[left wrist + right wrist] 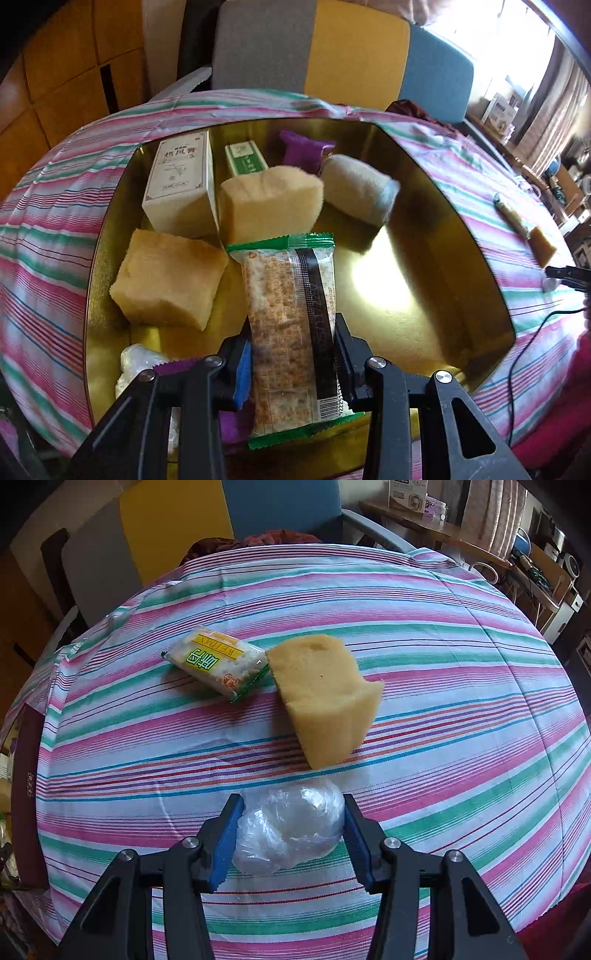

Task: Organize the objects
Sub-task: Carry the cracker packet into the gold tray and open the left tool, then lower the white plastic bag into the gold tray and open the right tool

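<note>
While the left gripper (293,363) stays out of the question as a free tool, clamped as it is on the cracker packet (291,332) at the lower centre of its view, we judge the step in hand to be setting that packet into the gold tin (476,236). The packet hangs over the tin's floor, its long axis running from the bottom of the frame upward, the green crimped end pointing at the tan sponge block (271,206) in the middle. To do it well we would lower it toward the bare floor at right of centre, clear of the second sponge block (170,280) at left, and part the jaws only once it rests. In the other view the right gripper (290,836) has its pads pressed on a crumpled plastic bundle (290,825) on the striped cloth (461,720), low in the frame.
</note>
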Available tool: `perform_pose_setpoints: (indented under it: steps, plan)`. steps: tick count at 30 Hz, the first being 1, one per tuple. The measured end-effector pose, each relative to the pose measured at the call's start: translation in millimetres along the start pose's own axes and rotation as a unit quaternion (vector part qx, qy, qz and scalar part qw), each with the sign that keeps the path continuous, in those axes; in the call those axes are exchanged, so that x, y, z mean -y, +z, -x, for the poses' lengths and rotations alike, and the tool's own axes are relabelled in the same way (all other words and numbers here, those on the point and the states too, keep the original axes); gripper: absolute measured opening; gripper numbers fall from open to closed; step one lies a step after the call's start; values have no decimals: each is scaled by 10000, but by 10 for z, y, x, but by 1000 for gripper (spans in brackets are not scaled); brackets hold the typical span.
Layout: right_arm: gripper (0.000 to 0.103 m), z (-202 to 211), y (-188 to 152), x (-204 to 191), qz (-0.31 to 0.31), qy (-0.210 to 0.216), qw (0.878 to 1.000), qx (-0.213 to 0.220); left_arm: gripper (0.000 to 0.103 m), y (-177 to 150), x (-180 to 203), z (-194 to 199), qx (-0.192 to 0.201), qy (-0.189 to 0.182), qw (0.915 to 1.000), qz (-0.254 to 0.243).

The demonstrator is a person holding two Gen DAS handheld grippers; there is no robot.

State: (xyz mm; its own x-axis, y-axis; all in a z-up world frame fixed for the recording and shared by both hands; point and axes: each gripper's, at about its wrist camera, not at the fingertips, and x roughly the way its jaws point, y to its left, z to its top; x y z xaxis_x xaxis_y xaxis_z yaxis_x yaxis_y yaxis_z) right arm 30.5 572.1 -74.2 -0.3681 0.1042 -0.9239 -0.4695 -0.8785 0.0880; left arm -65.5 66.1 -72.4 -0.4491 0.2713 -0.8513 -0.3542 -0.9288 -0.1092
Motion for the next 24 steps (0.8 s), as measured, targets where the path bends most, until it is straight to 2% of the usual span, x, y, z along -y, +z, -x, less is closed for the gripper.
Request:
perform_pose_setpoints:
  steps: [8,13,17,19,21,24]
  plan:
    - [53,4,1,-8,-4,-29,10000,4,40,-34,-40,-61,-37,42,10000,67]
    - [53,14,6,-28,36,-78,10000,27,46,-34,-65,38,179,92,9998,78]
    - [53,97,-3,-84,111,-86,9998,167,46,-38,-88,174,406,164,9990,118]
    - [53,198,-31,-173,232,21,9993,281,47,-51,-102,282,604,291,9977,122]
    - [53,307,-96,-351,396,205,9984,344,53,-54,-125,381,792,405,9959,161]
    - [53,477,-225,-789,892,527,9937,435,57,-57,-150,518,1028,538,9931,170]
